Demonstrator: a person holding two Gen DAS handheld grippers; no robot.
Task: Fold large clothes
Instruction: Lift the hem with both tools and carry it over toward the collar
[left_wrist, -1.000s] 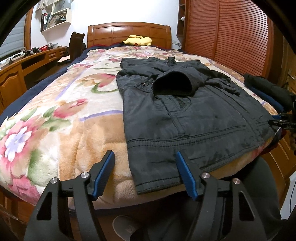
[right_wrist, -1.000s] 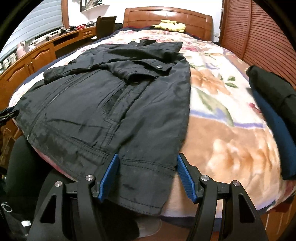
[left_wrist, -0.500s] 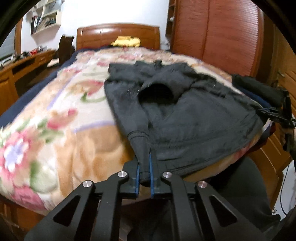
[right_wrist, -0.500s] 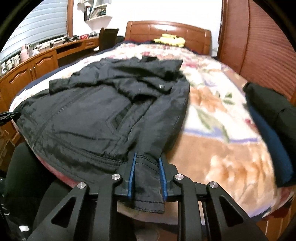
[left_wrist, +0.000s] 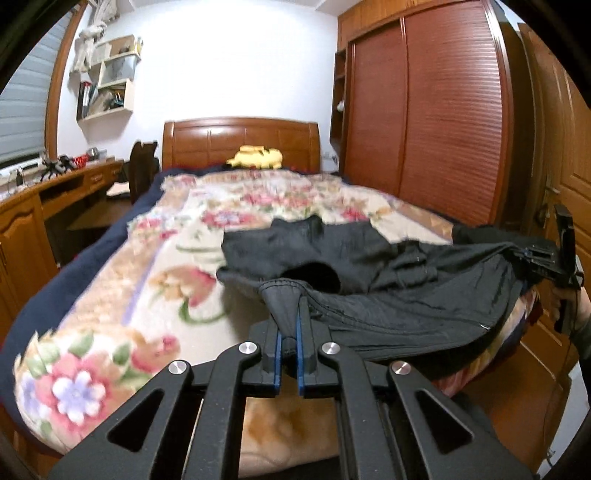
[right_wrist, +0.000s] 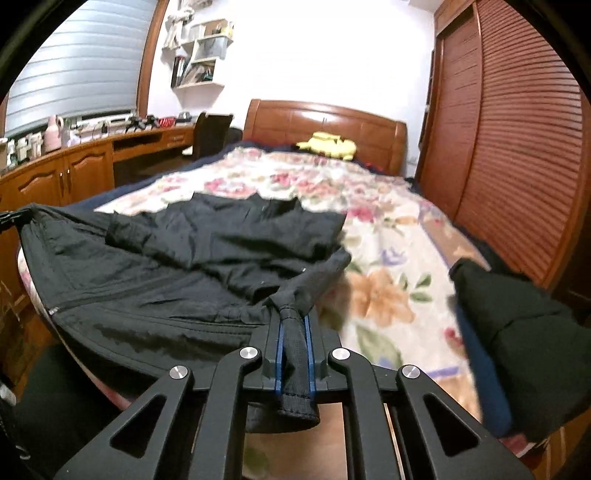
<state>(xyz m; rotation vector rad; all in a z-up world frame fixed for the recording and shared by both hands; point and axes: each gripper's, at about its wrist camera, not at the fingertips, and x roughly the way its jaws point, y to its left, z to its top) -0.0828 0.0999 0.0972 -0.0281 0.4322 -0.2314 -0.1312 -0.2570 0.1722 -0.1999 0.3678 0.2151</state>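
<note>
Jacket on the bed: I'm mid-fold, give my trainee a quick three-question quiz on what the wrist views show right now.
1. True or false: both grippers, left and right, are shut on the jacket.
2. Which part of the jacket lies flat on the blanket? A) the hem B) the collar end
3. What yellow thing lies by the headboard?

Key: 1 true. 2 B; the hem is held up off the bed. 3 a plush toy.

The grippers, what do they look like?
Both look alike. The left gripper and the right gripper are black frames with triangle-shaped holes, shiny round silver bolts, and two flat fingers lined with blue pads. No cables or sleeves show clearly.
</note>
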